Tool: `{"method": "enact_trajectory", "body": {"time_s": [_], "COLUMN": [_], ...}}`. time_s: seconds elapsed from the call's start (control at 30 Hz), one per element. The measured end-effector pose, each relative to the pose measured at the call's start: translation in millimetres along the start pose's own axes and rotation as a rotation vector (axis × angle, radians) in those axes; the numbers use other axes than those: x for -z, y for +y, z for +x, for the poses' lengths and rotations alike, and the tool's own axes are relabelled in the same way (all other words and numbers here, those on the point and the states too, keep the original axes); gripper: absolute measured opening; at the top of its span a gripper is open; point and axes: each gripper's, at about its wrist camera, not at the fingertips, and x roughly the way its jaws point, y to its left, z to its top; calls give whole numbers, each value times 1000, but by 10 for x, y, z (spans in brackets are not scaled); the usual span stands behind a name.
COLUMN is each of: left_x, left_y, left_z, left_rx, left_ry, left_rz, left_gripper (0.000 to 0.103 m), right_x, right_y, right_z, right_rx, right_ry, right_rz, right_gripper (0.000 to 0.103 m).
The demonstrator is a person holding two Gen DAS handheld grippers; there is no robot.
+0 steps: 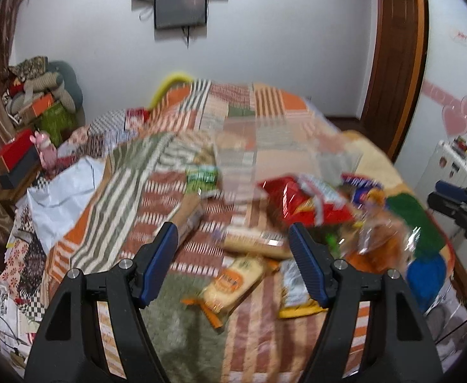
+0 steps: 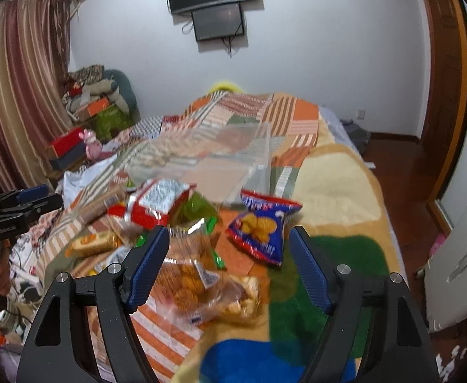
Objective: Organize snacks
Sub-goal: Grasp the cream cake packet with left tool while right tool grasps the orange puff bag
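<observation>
both grippers, left (image 1: 233, 249) and right (image 2: 228, 252), jaws open, empty, over snacks (image 2: 182, 223) mid-bed (image 2: 339, 172); clear bin (image 2: 208, 159) behind, likely the target.

One clear plastic bin (image 2: 214, 159) sits on the bed (image 2: 335, 172) beyond the fingers. Two red snack bags (image 1: 303, 201) (image 2: 160, 204), one blue snack bag (image 2: 262, 226), one clear bag of round snacks (image 2: 195, 284) between the right fingers, and three cracker packs (image 1: 256, 242) (image 1: 230, 284) (image 1: 188, 217); blur hides any others.
</observation>
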Motion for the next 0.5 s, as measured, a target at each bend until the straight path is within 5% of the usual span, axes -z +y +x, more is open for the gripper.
{"method": "enact_trajectory", "body": {"time_s": [0.5], "left_x": [280], "left_y": [149], "left_z": [724], "left_rx": [101], "left_ry": [237], "left_rz": [-28], "left_gripper": [72], "right_x": [90], "right_y": [251], "right_z": [441], "right_rx": [-94], "right_ry": [137], "right_rz": [-97], "right_gripper": [75]}}
